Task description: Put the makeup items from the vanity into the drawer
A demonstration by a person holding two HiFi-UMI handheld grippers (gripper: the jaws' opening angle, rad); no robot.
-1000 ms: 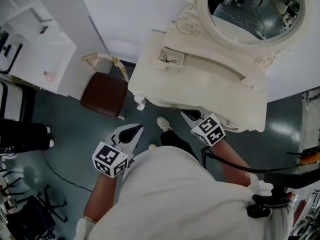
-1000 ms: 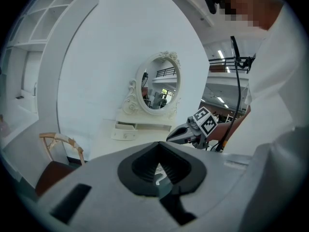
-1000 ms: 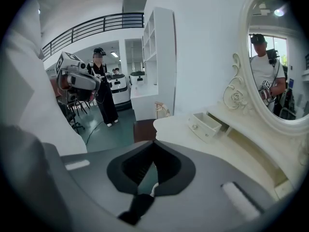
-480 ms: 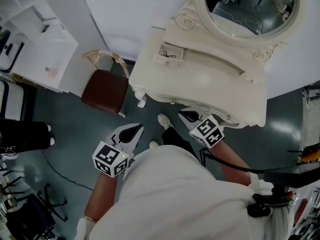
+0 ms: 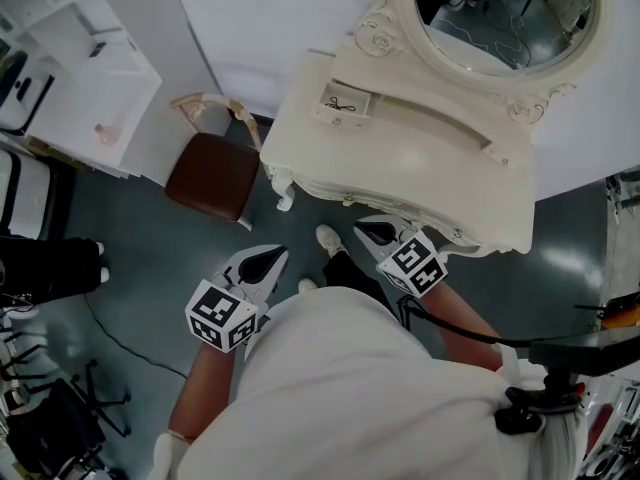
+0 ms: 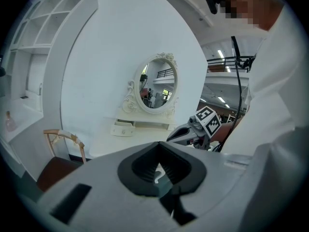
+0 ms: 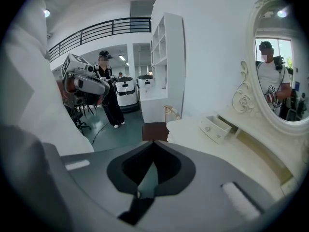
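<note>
The cream vanity stands under its oval mirror. At the vanity's back left a small drawer is open, and a thin black item lies in it. The same drawer shows in the right gripper view, and again in the left gripper view. The vanity top looks bare. My left gripper hangs over the floor to the left of the vanity, shut and holding nothing. My right gripper is at the vanity's front edge, also shut and holding nothing.
A brown-seated chair stands left of the vanity, with a white shelf unit beyond it. A person in black stands on the floor further left, next to a dark office chair. A cable lies on the floor.
The head view has drifted slightly. Both grippers stay shut and almost where they were.
</note>
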